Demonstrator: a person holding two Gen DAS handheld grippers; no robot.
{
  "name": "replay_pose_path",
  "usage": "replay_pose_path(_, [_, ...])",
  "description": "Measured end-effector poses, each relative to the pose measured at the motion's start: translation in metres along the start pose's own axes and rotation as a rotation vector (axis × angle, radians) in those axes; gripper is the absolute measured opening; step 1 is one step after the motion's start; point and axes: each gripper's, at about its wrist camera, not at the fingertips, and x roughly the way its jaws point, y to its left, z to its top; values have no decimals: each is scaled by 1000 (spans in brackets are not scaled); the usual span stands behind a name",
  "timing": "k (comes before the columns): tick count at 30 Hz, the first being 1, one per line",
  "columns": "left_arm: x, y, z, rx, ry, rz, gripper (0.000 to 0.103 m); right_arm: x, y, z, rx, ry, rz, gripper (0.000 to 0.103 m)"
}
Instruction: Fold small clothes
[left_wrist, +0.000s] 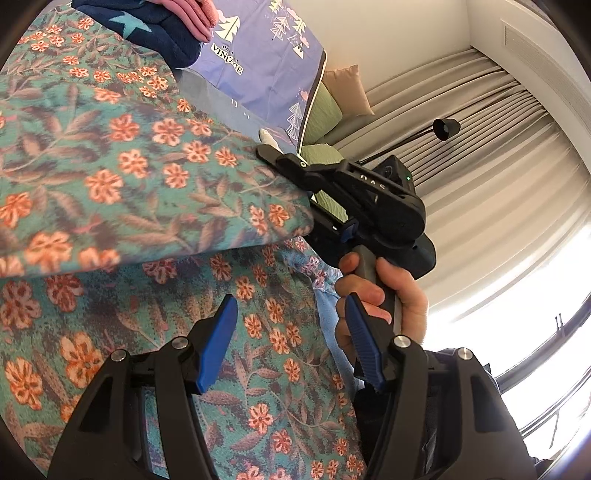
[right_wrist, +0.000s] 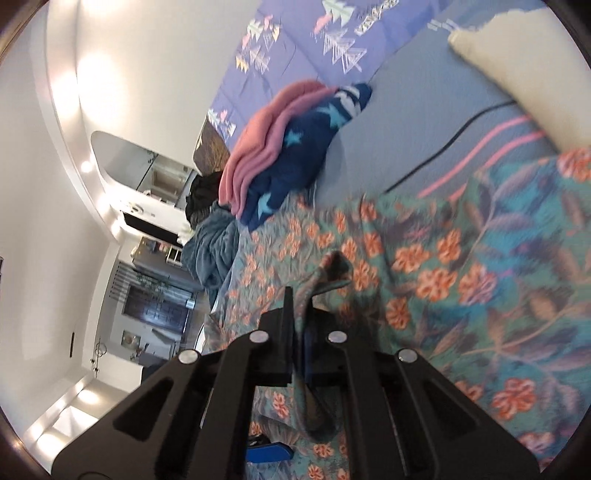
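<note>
The flowered cloth (left_wrist: 122, 173), teal with orange blossoms, fills the left and lower part of the left wrist view; a raised fold of it crosses the middle of the frame, its edge running from the lower left up to the centre right, and a lower layer lies beneath, reaching to the bottom of the frame; to the right of that edge the view is open toward a pleated curtain (left_wrist: 480, 177) and a bright window in the lower right; in the upper middle a purple sheet (left_wrist: 266, 55) bears white tree figures and the word "VINTAGE", with smaller letters above it too small to read; a dark blue garment with stars (left_wrist: 155, 33) and a pink garment (left_wrist: 192, 14) sit in the upper left; the left tongs (left_wrist: 291, 343) stand wide apart over the lower layer, their blue fingers (left_wrist: 218, 343) holding nothing; whether they touch the cloth I cannot tell; the right tongs (left_wrist: 280, 157), at centre right, are closed on the edge of the raised fold, a hand (left_wrist: 380, 295) round the handle, whose body carries raised letters I cannot read for sure; in the right wrist view the right tongs (right_wrist: 301, 314) pinch a strip of the flowered cloth (right_wrist: 461, 266), which spreads over the bed (right_wrist: 417, 122) across the right and lower frame, somewhat blurred; a black cord (right_wrist: 454, 136) runs over the bed in the upper right beside a cream pillow (right_wrist: 517, 74); the pink garment (right_wrist: 266, 136) lies on the dark blue garment with stars (right_wrist: 306, 147) at the upper centre; the left of the frame opens onto a room.
</note>
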Motion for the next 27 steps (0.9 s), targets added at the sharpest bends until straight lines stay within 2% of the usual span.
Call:
replay_pose_path(2, [-3, 0, 1, -6, -7, -1, 61, 1, -2, 0, 3, 0, -6, 4])
replay_pose_path(4, [-17, 0, 5, -4, -48, 9, 61, -2, -1, 0, -13, -15, -8, 4])
replay_pose_path(9, [-92, 11, 30, 1, -260, 57, 61, -5, 7, -1, -65, -34, -8, 4])
replay_pose_path(11, [-136, 27, 44, -37, -374, 139, 61, 0, 4, 0, -55, -24, -24, 4])
replay_pose_path(12, [-150, 33, 49, -53, -406, 212, 61, 1, 2, 0, -50, -21, -26, 4])
replay_pose_path(13, [-166, 41, 56, -73, -433, 350, 61, 3, -1, 0, -40, -17, -29, 4])
replay_pose_path(14, [-176, 51, 61, -98, -443, 456, 61, 3, -3, 1, -32, -15, -30, 4])
replay_pose_path(15, [-184, 65, 64, -137, -443, 532, 61, 4, -4, 1, -27, -12, -30, 5])
replay_pose_path(16, [-188, 79, 65, -178, -436, 539, 61, 5, -4, 1, -26, -11, -32, 5])
replay_pose_path(18, [-193, 103, 62, -266, -441, 494, 61, 4, -4, 0, -28, -11, -36, 5])
replay_pose_path(20, [-196, 114, 62, -283, -454, 504, 61, 4, -2, -1, -38, -15, -31, 5])
replay_pose_path(24, [-201, 113, 68, -234, -480, 598, 61, -2, 12, -4, -80, -38, -3, 5])
replay_pose_path(26, [-202, 113, 69, -220, -508, 696, 61, -7, 18, -5, -98, -63, 7, 5])
replay_pose_path(27, [-204, 112, 66, -224, -516, 712, 61, -11, 21, -6, -106, -79, 12, 5])
